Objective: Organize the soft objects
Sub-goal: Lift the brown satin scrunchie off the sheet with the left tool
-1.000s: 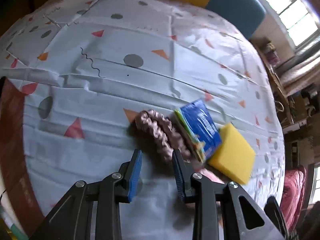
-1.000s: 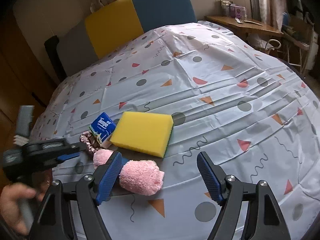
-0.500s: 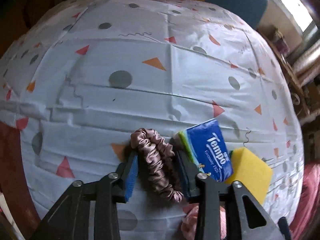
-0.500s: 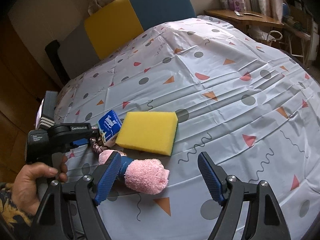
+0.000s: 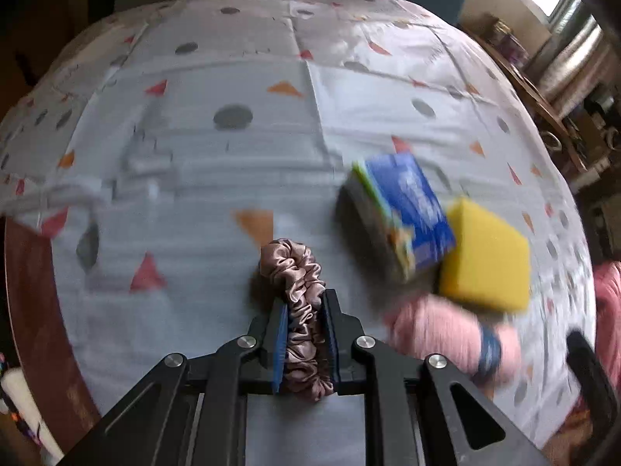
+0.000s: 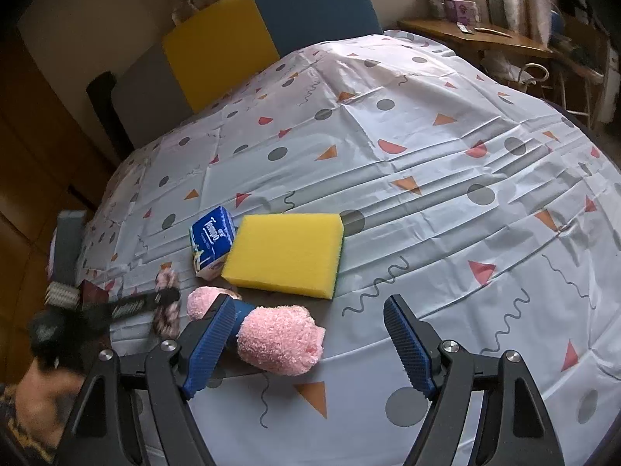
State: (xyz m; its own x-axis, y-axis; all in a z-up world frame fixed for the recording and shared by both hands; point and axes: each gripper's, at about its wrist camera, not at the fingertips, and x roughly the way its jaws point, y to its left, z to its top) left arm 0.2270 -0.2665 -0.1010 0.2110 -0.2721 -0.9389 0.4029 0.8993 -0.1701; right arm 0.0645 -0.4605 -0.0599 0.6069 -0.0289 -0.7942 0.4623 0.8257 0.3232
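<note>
My left gripper [image 5: 304, 303] is shut on a dusty-pink satin scrunchie [image 5: 299, 275], held just over the patterned tablecloth [image 5: 233, 178]; the scrunchie also shows in the right wrist view [image 6: 166, 303], blurred. To its right lie a blue tissue pack [image 5: 407, 209], a yellow sponge [image 5: 487, 260] and a fluffy pink rolled sock [image 5: 438, 326]. My right gripper [image 6: 310, 326] is open wide and empty, its left finger beside the pink sock [image 6: 279, 336]. The sponge [image 6: 287, 252] and tissue pack [image 6: 212, 239] lie just beyond.
The tablecloth [image 6: 446, 174] stretches far right and back. A yellow, blue and grey chair back [image 6: 252, 42] stands behind the table. A wooden side table [image 6: 477, 37] with small items is at the back right. The brown table edge [image 5: 27, 291] shows at left.
My left gripper has closed on the scrunchie and pulled it left, away from the tissue pack. My right gripper has stayed open near the pink sock.
</note>
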